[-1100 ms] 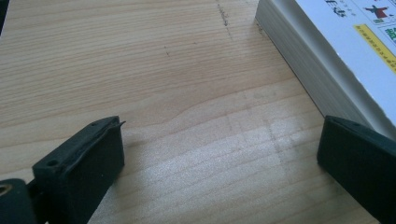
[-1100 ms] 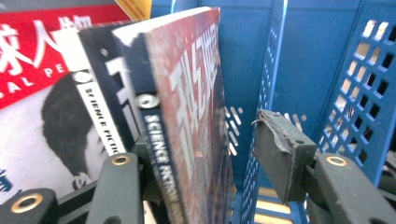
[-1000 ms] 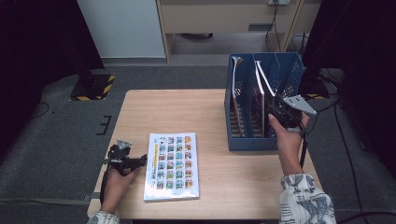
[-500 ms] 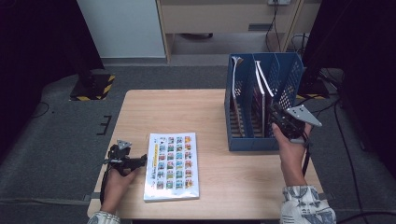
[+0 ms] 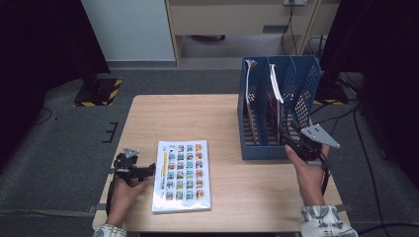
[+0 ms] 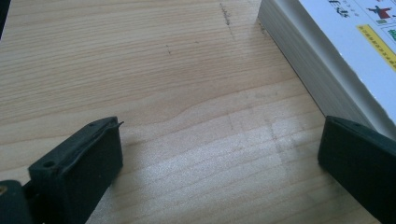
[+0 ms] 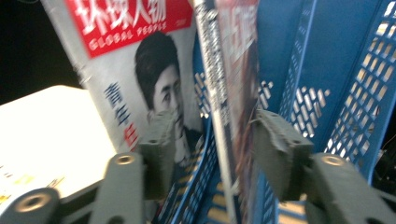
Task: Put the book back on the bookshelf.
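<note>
Left tool (image 6: pixel 219 163): two black jaws rise from the bottom edge, set wide apart, bare wood between them. Left jaw rests low over the table (image 6: pixel 154 79), casting a small shadow on it. Right jaw sits just beside the near corner of a thick book (image 6: pixel 327 56); contact cannot be told. Book lies flat at right, page block facing the tool, white cover with small coloured pictures on top. Table: pale wood grain, a few faint dark scuffs farther off.

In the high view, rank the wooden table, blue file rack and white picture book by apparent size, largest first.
1. Light wooden table.
2. Blue perforated plastic file rack, though it stands tall, nearer the camera, so it may look oversized.
3. White picture book, lying flat.
</note>
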